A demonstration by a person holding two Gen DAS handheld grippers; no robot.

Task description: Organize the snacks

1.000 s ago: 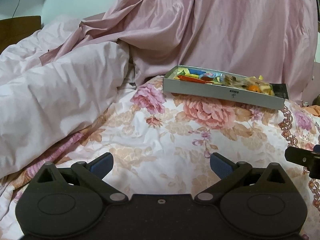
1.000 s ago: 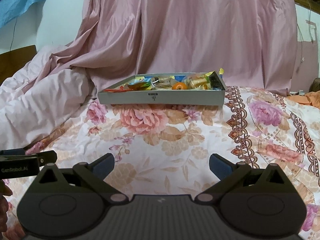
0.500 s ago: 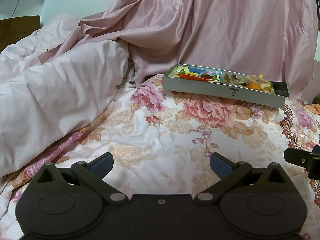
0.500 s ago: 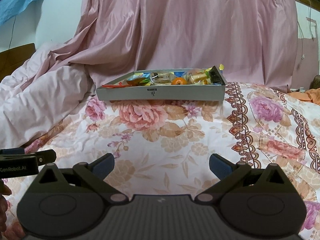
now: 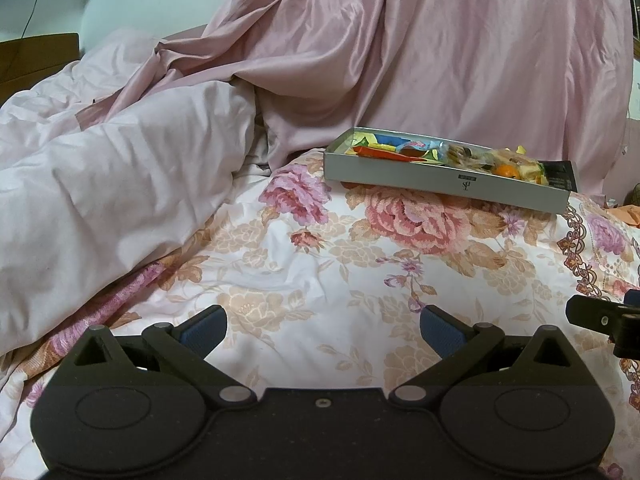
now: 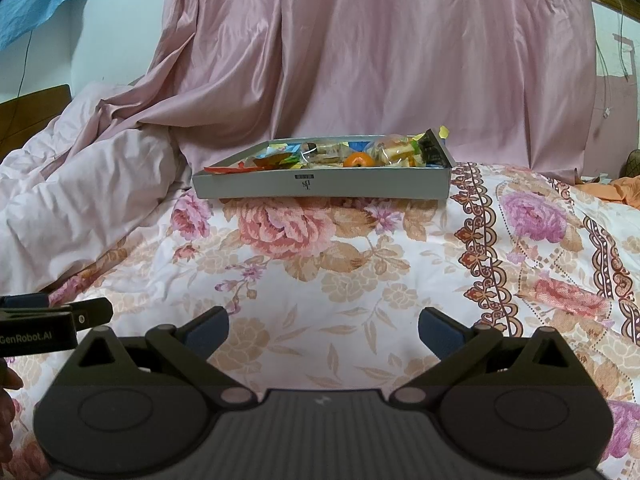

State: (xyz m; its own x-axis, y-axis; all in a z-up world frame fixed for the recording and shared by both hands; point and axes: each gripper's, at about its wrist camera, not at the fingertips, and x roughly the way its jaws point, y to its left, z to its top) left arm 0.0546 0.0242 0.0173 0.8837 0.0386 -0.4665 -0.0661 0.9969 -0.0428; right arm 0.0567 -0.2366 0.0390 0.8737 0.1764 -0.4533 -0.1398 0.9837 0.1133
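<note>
A shallow grey box (image 5: 444, 182) (image 6: 320, 184) sits on the floral bedspread, filled with several wrapped snacks (image 5: 400, 151) (image 6: 320, 154) and a small orange fruit (image 6: 359, 159) (image 5: 506, 170). My left gripper (image 5: 322, 326) is open and empty, low over the bedspread, well short of the box. My right gripper (image 6: 323, 326) is open and empty too, facing the box's long side from a distance. Each gripper shows at the edge of the other's view.
A rumpled pale pink duvet (image 5: 100, 184) is piled at the left. A pink satin curtain (image 6: 380, 60) hangs behind the box. An orange cloth (image 6: 616, 192) lies at the far right. The floral bedspread (image 6: 360, 272) stretches between the grippers and the box.
Both grippers have sunk a little lower and the box appears slightly higher and flatter in view. The jaws have stayed open.
</note>
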